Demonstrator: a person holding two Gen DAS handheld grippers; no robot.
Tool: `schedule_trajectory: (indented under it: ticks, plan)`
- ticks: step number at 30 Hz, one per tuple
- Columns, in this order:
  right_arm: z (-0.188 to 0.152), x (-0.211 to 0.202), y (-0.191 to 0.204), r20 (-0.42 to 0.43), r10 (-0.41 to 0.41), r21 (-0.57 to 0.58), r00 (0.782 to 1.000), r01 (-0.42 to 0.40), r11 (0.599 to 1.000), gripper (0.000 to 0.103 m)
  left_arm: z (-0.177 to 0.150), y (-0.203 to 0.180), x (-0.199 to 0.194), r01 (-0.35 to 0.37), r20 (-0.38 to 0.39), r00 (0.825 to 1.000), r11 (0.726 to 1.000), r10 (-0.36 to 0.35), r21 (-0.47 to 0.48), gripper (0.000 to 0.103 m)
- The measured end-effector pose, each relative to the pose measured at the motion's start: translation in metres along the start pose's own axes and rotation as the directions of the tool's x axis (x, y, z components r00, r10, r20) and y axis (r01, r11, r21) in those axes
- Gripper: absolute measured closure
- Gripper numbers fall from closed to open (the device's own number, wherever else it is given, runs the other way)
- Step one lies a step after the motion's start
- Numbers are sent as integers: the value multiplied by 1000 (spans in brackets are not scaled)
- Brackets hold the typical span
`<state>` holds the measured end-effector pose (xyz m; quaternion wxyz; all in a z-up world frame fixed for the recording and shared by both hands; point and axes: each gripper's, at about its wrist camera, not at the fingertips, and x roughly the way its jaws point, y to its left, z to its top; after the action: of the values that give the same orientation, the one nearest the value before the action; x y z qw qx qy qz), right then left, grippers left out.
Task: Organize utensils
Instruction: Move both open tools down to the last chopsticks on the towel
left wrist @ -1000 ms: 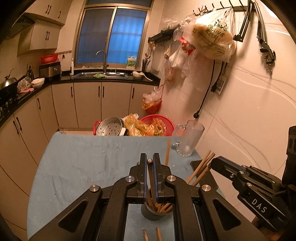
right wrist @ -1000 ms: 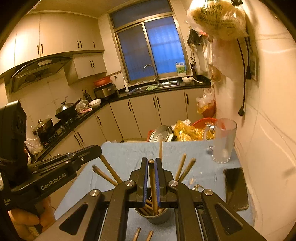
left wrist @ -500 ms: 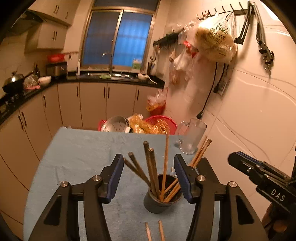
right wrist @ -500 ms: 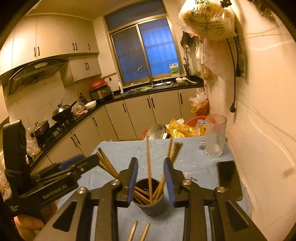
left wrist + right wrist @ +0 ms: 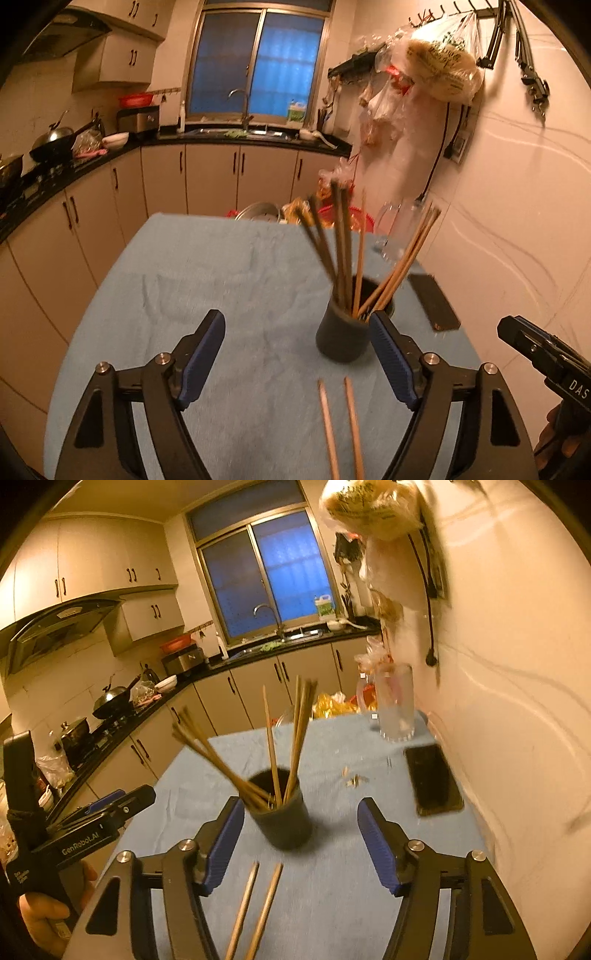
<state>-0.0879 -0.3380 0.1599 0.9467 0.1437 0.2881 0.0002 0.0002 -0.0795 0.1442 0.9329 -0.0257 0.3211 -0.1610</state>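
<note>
A dark cup [image 5: 343, 338] stands on the blue tablecloth and holds several wooden chopsticks [image 5: 341, 251]. It also shows in the right wrist view [image 5: 286, 818] with its chopsticks [image 5: 273, 746]. Two loose chopsticks [image 5: 341, 428] lie on the cloth in front of the cup, also in the right wrist view [image 5: 255, 908]. My left gripper [image 5: 297, 360] is open and empty, just short of the cup. My right gripper [image 5: 301, 843] is open and empty, just behind the cup.
A black phone [image 5: 432, 781] lies on the cloth near the right wall. A clear glass pitcher [image 5: 397, 705] stands at the far right of the table. Bowls, a strainer and bags sit at the far table edge [image 5: 295, 216]. Small scraps [image 5: 354, 779] lie near the phone.
Both grippers were shut on chopsticks standing in the cup a second ago. They have opened, let go and pulled back and up from the cup.
</note>
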Motion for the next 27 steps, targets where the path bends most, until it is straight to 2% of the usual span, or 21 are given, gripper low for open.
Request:
schedule_trajectory:
  ticks: [9,21,27]
  plan:
    - [-36,-2,1,-41,1,15,999,0,1000,34,-31,12,-2,-41,-48,998,999,40,-31,22]
    - [-49,-13,-8,-39,-24,47,999,26,999,30,-54,21,-10,-77,-55,996,997,76,-15,21]
    - [-58,-14,-7,-48,-30,51,998,32,998,27,-65,35,-15,-84,-67,994,995,81,-46,18]
